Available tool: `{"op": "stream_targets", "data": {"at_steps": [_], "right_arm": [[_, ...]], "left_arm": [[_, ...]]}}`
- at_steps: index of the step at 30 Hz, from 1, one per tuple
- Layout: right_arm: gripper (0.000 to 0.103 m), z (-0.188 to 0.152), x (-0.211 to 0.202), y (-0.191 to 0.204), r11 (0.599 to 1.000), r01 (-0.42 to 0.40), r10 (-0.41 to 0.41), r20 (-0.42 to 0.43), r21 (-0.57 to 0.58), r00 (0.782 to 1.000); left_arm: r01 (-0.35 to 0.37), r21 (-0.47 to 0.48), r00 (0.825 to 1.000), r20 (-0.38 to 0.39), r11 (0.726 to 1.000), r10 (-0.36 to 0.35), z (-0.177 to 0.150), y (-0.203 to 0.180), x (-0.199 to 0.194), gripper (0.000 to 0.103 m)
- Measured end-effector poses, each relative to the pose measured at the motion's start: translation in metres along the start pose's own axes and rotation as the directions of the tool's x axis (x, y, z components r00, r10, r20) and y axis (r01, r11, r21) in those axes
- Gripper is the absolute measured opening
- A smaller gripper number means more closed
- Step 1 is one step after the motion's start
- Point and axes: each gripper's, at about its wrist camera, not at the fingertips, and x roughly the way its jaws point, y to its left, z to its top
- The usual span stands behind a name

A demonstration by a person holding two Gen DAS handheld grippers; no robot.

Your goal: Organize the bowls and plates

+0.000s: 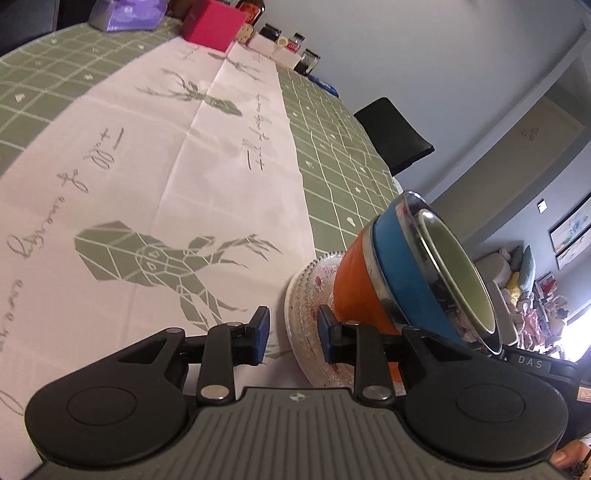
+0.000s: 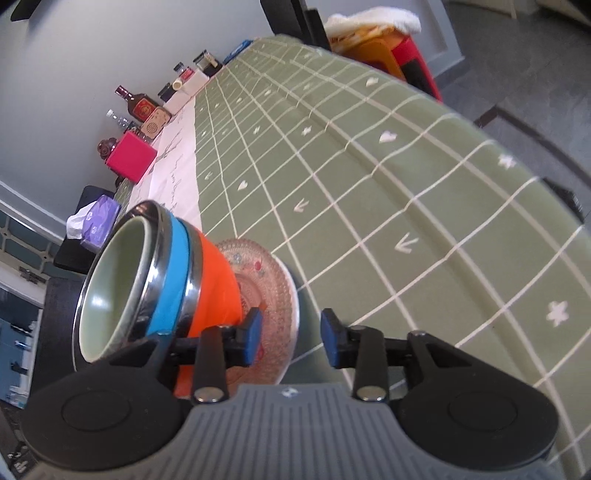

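Three nested bowls: orange bowl [image 1: 354, 291] lowest, blue bowl [image 1: 410, 269] next, green bowl [image 1: 458, 269] innermost, mouths up, on one patterned glass plate [image 1: 306, 295]. Left gripper [image 1: 293, 334] and right gripper [image 2: 291, 338] stand open, pads clear. The plate rim lies between each pair of jaws, untouched.

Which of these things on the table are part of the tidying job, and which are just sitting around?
Part of the job:
- stacked bowls, orange, blue and green
- glass plate under them

Just lying about:
- pink box
- tissue pack
- bottles and jars by the wall
- black chair
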Motion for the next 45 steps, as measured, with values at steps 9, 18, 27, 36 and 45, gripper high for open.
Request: {"op": "stream_targets", "data": {"at_steps": [9,18,27,36,45], "right_arm": [[0.049,-0.023,-0.068,0.044,0.954,0.090,-0.029,0.212,-0.285,0.977],[0.075,-0.066,-0.127,0.087,0.870,0.098,0.064,0.310,-0.482,0.949],[0.094,-0.111,-0.156,0.107,0.818,0.165,0.027,0.323,-0.551,0.946],[0.095,-0.149,-0.155,0.096,0.810,0.189,-0.010,0.309,-0.556,0.951],[0.095,-0.169,-0.140,0.079,0.803,0.241,-0.075,0.309,-0.545,0.948]], "left_arm": [[-0.175,0.287,0.967,0.231,0.942,0.109,-0.005,-0.040,-0.067,0.051],[-0.204,0.426,0.939,0.341,0.881,0.052,-0.023,-0.085,-0.115,0.066],[-0.248,0.476,0.930,0.361,0.844,0.070,-0.053,-0.099,-0.145,0.082],[-0.319,0.474,0.926,0.341,0.821,0.163,-0.079,-0.090,-0.153,0.091],[-0.367,0.481,0.927,0.266,0.796,0.266,-0.106,-0.076,-0.134,0.094]]}}
